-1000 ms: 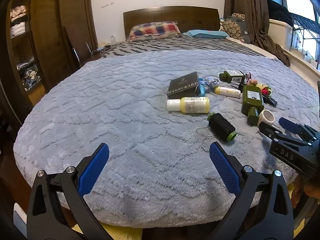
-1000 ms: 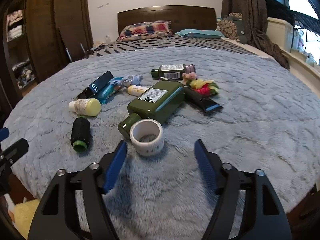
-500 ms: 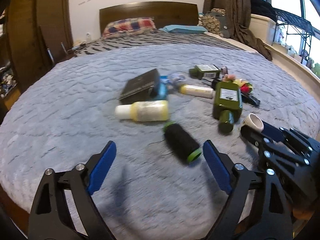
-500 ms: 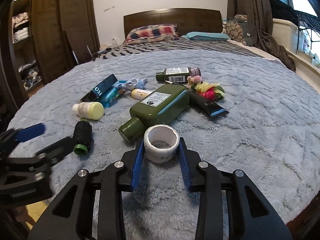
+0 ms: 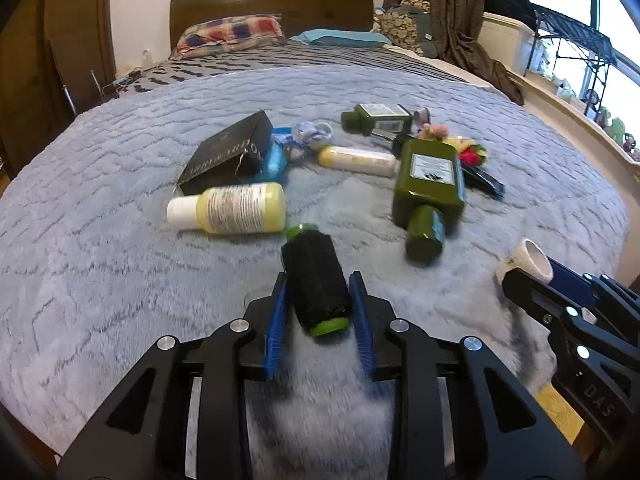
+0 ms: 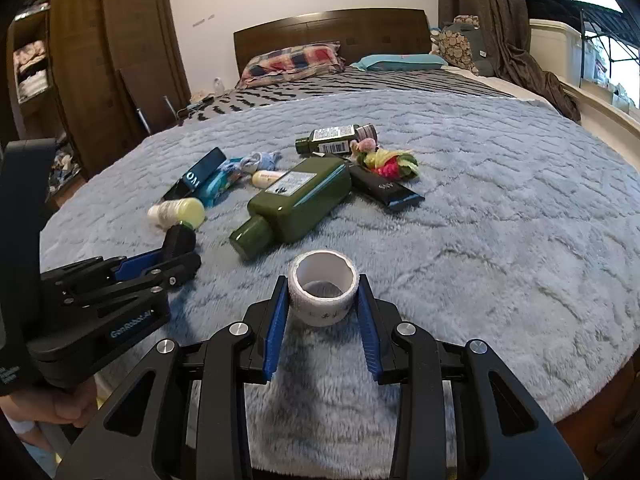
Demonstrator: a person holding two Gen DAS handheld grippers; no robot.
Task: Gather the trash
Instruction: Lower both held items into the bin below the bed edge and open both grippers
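Nearest in the left wrist view, the left gripper (image 5: 318,314) has its blue pads closed against the flanks of the black thread spool (image 5: 318,280). The spool lies on its side on the grey-blue blanket (image 5: 100,272), its long axis running straight away from the gripper, one green end near and the other far. That axis is in line with the fingers, so the pads bear on the curved sides and not on the ends (judged a fair hold, though a round body could roll between flat pads).

In the right wrist view, the right gripper (image 6: 323,304) is clamped on the white tape roll (image 6: 323,292), which stands with its open core facing up, one pad on each side of its wall. Whether the roll is clear of the blanket or resting on it cannot be told.

Each gripper therefore has its own item between its fingers; neither needs to reach further. The coming move is judged to be a lift and carry to a bin, and no bin shows in either view.

Farther off, untouched, lie the yellow lotion bottle (image 5: 232,208) just beyond the spool, the large green bottle (image 6: 298,200) beyond the tape roll with its cap pointing near, the black box (image 5: 228,152), a small green bottle (image 6: 330,138) and a black tube (image 6: 386,190). At the far end sit the pillows (image 6: 292,58) and headboard (image 6: 332,28).
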